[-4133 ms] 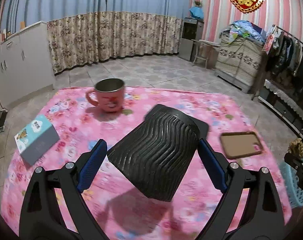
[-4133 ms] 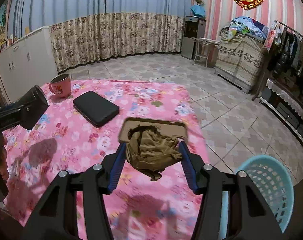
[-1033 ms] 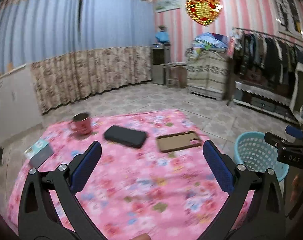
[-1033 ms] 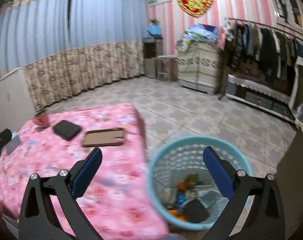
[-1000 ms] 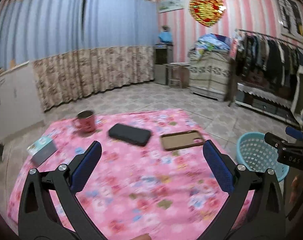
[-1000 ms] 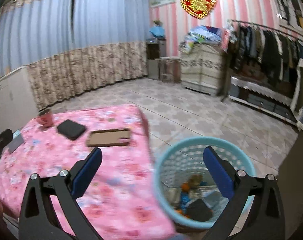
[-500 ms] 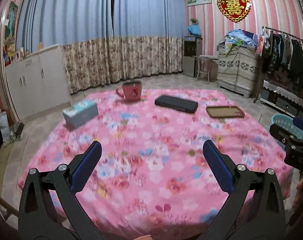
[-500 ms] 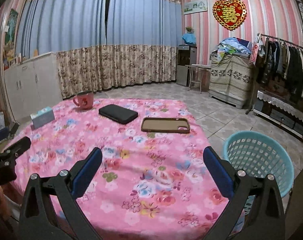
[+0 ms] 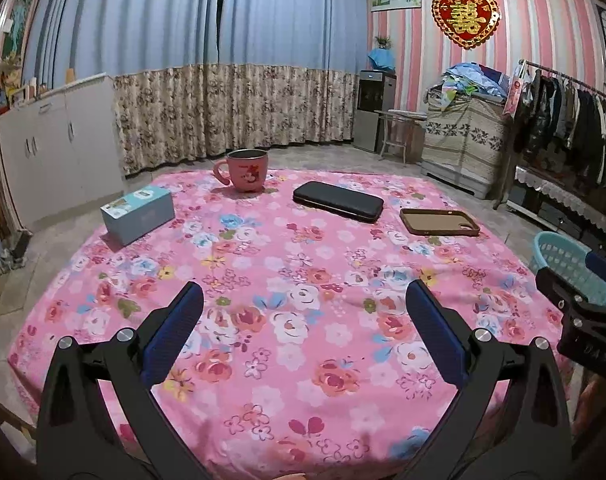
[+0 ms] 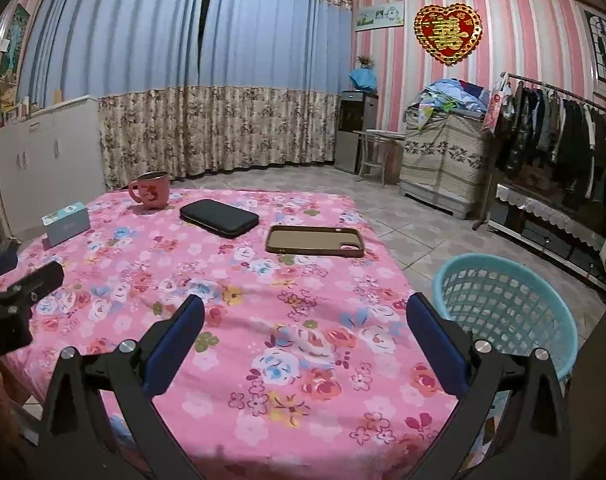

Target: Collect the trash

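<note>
The blue basket [image 10: 503,312] for the trash stands on the floor, just beside the right edge of the tabletop [image 10: 263,320], so things can drop into it easily. No loose trash is visible on the tabletop now; what is inside the basket I cannot tell. Four things lie on the far half: one pink mug [image 9: 247,170], one black case [image 9: 338,201], one brown phone cover [image 9: 439,222] and one small blue box [image 9: 137,213]. The left gripper [image 9: 303,332] and the right gripper [image 10: 305,336] hover over the near edge, both with fingers spread and holding nothing, I think because collecting is finished.
</note>
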`<state>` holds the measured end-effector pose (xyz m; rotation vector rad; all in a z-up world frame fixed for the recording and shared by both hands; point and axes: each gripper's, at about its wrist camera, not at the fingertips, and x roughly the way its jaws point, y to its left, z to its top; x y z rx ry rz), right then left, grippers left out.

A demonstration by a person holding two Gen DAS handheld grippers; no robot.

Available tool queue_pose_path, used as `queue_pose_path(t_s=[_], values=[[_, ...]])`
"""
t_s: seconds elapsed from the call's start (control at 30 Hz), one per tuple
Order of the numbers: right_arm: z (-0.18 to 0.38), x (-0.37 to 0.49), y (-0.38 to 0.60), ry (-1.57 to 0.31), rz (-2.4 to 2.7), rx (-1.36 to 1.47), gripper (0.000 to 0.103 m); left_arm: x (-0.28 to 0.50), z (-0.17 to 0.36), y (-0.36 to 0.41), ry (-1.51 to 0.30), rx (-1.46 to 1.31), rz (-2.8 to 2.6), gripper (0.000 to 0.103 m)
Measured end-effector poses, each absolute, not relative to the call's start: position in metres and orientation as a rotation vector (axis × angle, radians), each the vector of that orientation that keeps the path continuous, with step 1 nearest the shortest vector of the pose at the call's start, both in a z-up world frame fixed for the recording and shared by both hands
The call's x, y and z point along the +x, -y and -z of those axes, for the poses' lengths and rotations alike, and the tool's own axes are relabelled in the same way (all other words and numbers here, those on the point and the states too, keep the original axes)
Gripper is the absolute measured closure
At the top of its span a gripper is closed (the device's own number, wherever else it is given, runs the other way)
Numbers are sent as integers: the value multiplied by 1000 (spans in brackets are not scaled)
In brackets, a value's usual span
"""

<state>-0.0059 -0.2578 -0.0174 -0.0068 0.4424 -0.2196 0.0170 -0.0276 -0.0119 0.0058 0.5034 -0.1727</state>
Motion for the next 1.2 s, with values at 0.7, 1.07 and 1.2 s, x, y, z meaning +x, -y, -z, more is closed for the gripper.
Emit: queue_pose_path(t_s=[0.7,1.07,1.2], values=[[16,-8,254,-446,222,-13,4,22,11,32,-501,2,197,5],[18,-8,256,-452,211,0,4,23,13,32,-500,15,189,5],[19,-8,256,-452,210,1,4,23,12,32,-499,14,189,5]])
